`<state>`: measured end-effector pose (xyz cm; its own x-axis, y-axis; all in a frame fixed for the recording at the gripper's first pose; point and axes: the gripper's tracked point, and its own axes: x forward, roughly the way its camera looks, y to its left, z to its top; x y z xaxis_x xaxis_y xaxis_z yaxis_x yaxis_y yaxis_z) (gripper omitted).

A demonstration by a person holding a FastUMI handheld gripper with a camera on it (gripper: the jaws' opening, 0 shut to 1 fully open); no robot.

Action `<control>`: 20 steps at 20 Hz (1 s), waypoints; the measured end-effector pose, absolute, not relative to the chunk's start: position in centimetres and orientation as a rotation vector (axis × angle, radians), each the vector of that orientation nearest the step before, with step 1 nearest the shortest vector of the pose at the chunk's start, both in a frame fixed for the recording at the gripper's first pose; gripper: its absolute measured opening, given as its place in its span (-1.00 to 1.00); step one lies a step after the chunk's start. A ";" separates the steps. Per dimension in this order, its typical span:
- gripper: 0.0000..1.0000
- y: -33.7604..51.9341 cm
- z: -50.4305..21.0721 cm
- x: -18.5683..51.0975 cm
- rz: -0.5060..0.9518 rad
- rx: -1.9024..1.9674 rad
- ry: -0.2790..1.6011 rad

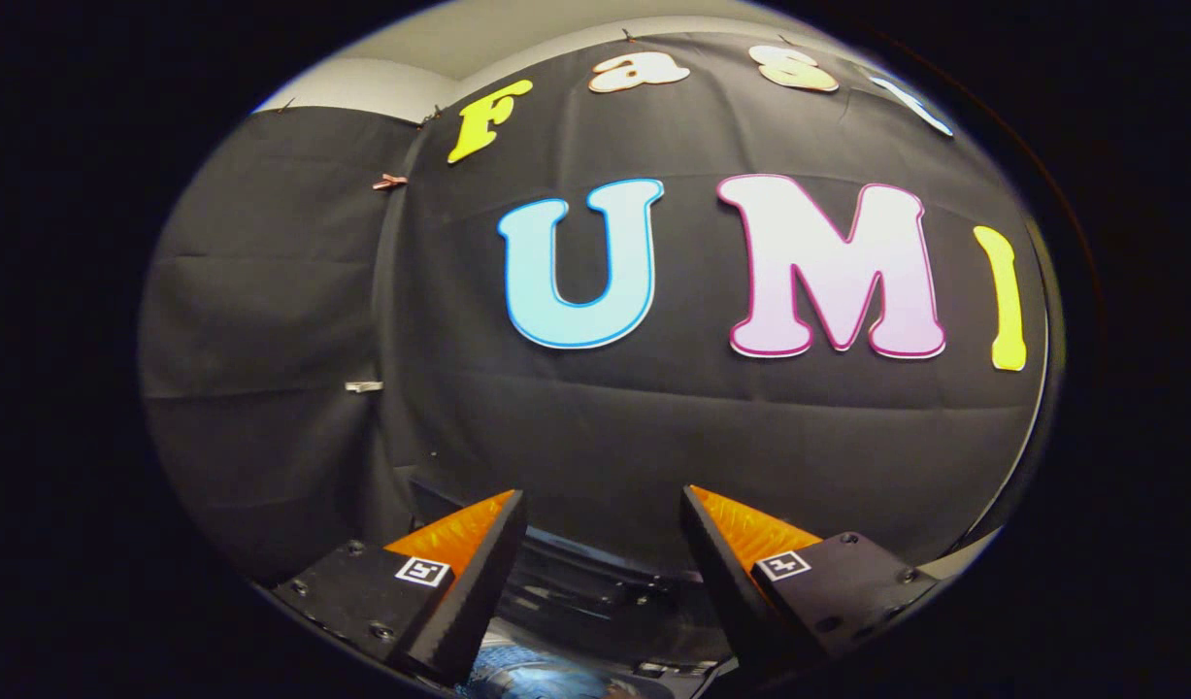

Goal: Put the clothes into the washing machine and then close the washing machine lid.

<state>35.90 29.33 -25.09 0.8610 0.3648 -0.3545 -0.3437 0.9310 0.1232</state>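
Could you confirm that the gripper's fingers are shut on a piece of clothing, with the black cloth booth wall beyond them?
Not quite: in the gripper view the gripper stands open, its fingers apart with nothing between them. The black cloth booth wall is indeed beyond them.

Two wedge-shaped fingers [479,568] are seen on the gripper [605,544], each tapering to a point at the far end and set wide apart with nothing between them. The inner faces are covered by ribbed pads [750,529]. Each finger is fixed to a flat dark mounting block [362,592], on which round screw heads and a small square black-and-white marker [423,571] are noted.
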 end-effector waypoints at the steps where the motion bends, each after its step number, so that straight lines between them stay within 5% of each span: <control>1: 0.97 28.6 -25.4 36.7 0.336 0.056 0.383; 11: 0.98 23.3 -30.9 39.6 0.069 0.053 0.538; 20: 0.99 23.2 -32.0 38.4 0.059 0.087 0.625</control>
<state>38.36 23.20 -31.97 0.8095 0.0816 -0.5814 -0.0292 0.9947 0.0989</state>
